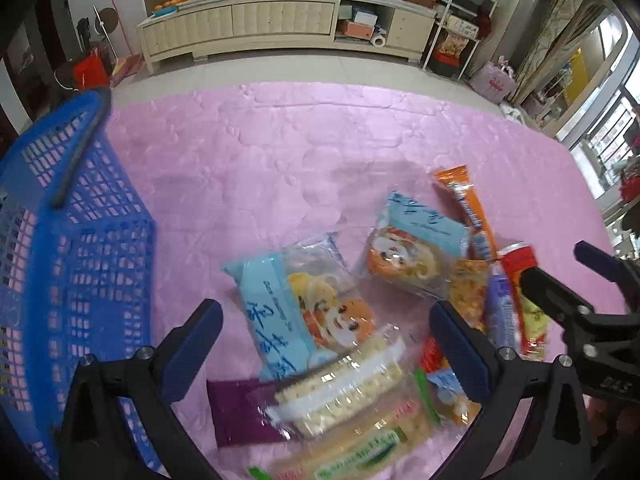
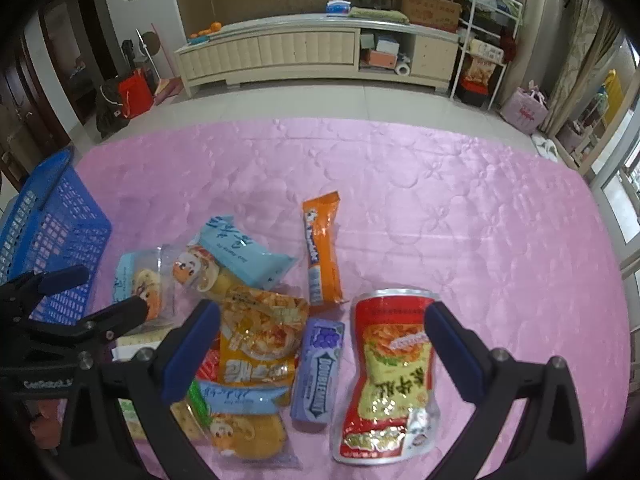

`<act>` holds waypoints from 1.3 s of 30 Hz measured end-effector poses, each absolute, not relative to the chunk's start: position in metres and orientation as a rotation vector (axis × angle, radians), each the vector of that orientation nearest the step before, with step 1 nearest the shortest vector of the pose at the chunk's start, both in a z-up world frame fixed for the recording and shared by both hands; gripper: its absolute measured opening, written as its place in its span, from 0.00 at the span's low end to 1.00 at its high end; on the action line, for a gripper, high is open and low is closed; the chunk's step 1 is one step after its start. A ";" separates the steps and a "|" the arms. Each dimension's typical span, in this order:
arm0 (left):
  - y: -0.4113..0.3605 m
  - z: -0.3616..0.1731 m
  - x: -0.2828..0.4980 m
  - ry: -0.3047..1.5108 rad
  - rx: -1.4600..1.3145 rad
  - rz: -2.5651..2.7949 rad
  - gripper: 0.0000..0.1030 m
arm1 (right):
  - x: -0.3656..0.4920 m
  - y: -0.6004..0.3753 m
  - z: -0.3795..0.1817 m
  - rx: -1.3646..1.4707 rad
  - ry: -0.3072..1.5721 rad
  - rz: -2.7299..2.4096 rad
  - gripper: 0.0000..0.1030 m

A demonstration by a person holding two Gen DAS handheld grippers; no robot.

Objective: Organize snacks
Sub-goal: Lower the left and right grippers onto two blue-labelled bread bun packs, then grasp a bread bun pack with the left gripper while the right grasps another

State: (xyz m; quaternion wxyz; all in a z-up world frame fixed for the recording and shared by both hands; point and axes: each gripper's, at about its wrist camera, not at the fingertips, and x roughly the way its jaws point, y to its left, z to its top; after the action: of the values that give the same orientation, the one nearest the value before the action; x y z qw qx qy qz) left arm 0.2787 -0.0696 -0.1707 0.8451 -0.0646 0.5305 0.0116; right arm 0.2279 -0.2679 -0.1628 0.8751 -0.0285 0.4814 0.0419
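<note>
While our left gripper (image 1: pixel 326 350) and right gripper (image 2: pixel 322 346) hover, fingers apart, over overlapping snack packets (image 2: pixel 264 332) beside the blue basket (image 1: pixel 100 240), we risk pinching two slippery wrappers together.

Pink quilted cloth (image 2: pixel 440 184) with a faint stitched motif. Blue plastic lattice basket (image 1: pixel 80 240). Orange stick packet (image 2: pixel 322 252); purple gum pack (image 2: pixel 318 372) lettered white; red-and-yellow foil pouch (image 2: pixel 390 372); pale-blue wrappers (image 1: pixel 296 308) with an orange cartoon face.
</note>
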 end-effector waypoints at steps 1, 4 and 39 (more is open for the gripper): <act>-0.070 -0.176 0.282 1.133 -0.125 0.037 1.00 | 0.230 -0.267 -0.165 -0.061 1.009 0.088 1.00; -0.066 -0.188 0.289 1.158 -0.144 0.051 1.00 | 0.234 -0.266 -0.170 -0.072 1.011 0.087 1.00; -0.064 -0.138 0.269 0.965 -0.052 0.035 0.62 | 0.252 -0.226 -0.165 -0.208 1.036 0.376 1.00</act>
State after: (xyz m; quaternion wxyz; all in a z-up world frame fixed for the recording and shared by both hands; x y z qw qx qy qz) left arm 0.2687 -0.0636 -0.1380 0.8853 -0.0251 0.4641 0.0166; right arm 0.2524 -0.2262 -0.1651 0.8468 -0.0988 0.4913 0.1783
